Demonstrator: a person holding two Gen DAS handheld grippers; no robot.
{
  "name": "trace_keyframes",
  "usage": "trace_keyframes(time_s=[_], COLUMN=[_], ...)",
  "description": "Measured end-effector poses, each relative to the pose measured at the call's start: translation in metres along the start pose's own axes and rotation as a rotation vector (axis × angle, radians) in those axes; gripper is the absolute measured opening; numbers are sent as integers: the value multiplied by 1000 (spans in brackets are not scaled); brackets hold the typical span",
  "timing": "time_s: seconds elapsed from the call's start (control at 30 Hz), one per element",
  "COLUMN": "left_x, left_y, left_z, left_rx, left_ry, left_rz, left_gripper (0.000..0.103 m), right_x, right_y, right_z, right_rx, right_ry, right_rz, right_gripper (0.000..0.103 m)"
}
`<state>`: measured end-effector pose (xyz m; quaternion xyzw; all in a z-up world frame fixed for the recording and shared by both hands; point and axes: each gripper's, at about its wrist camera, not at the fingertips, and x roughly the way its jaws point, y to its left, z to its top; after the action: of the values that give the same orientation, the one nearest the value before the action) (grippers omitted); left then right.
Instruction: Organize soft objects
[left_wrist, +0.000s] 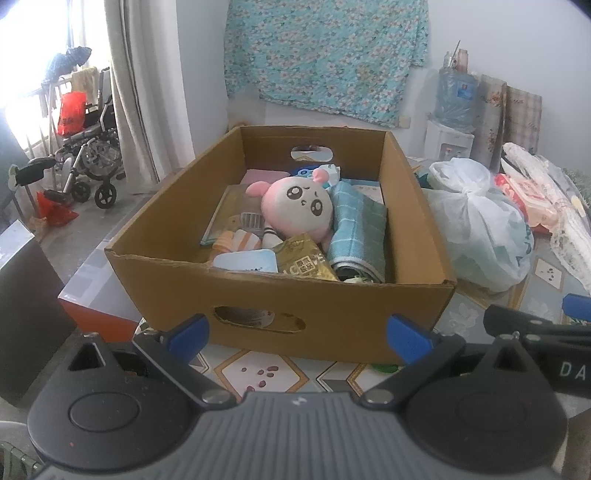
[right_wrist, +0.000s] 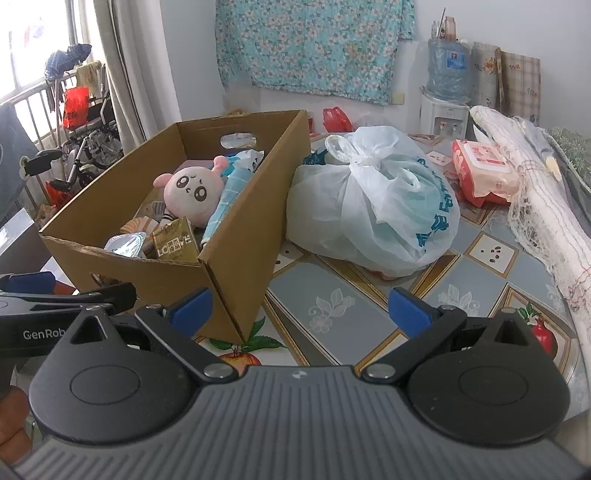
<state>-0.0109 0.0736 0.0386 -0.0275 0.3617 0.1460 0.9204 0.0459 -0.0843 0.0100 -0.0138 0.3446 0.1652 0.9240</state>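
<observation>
Left gripper (left_wrist: 297, 334): jaws apart, empty, facing box (left_wrist: 295, 310) front wall | Right gripper (right_wrist: 299, 308): jaws apart, empty, over table (right_wrist: 332, 295), beside box corner | Plush (left_wrist: 297, 206) in box ahead, towel (left_wrist: 356, 229) touching its right | Bag (right_wrist: 373, 206) ahead of right gripper, right of box

Ahead of the left hand-held gripper (left_wrist: 297, 330), the plush toy's body (left_wrist: 284, 230) is being hidden by packets (left_wrist: 308, 260); the neighbouring right hand-held gripper (left_wrist: 535, 325) is being cut off at the edge.

Blown-out daylight from the window (left_wrist: 22, 74), fisheye-bent edges, soft focus.
</observation>
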Motion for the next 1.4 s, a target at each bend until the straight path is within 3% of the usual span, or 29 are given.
trace_keyframes(time_s=[1.4], left_x=[-1], left_y=[3], left_z=[1], left_rx=[-2], left_ry=[-4], left_rz=[21], left_gripper=[103], right_x=[5], right_y=[5], right_z=[1], right_rx=[6], right_ry=[10], right_rz=[0], right_gripper=[102])
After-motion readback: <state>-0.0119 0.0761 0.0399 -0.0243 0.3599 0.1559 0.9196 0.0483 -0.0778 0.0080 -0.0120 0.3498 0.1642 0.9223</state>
